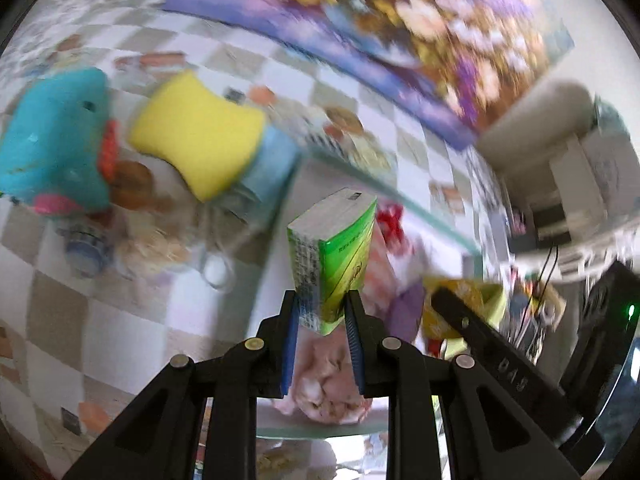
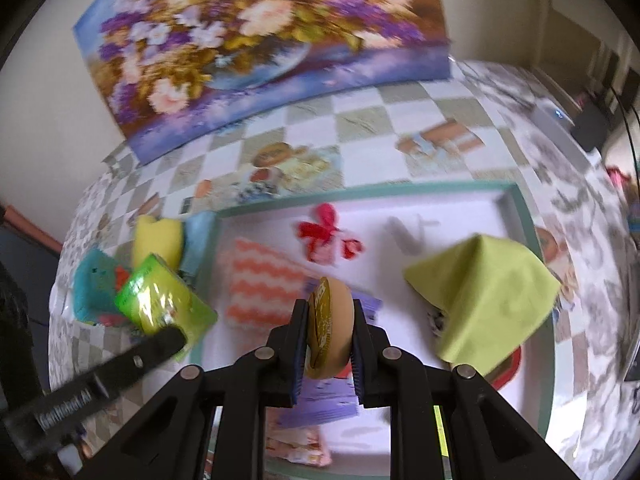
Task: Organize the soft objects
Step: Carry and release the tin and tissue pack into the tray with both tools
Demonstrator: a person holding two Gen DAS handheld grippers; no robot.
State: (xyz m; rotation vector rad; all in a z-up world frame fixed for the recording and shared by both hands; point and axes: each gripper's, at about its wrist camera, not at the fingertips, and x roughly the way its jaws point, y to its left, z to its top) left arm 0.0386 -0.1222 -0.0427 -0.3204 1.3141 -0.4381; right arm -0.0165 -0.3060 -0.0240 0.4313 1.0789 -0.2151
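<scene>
My left gripper (image 1: 322, 312) is shut on a green tissue pack (image 1: 334, 256) and holds it above the left edge of a white tray with a green rim (image 2: 516, 208). The pack also shows in the right wrist view (image 2: 160, 296). My right gripper (image 2: 330, 336) is shut on a tan round sponge with a gold label (image 2: 330, 328), held over the tray. In the tray lie an orange-and-white zigzag cloth (image 2: 260, 284), a red bow (image 2: 324, 232), a purple cloth (image 2: 324, 400) and a lime green cloth (image 2: 484, 292). A yellow sponge (image 1: 196, 136) and a teal plush toy (image 1: 52, 140) lie left of the tray.
The table has a checkered cloth (image 2: 360, 120). A flower painting (image 2: 256, 40) leans on the wall at the back. A light blue cloth (image 1: 268, 164) lies under the yellow sponge. Dark electronics (image 2: 592, 124) sit at the far right.
</scene>
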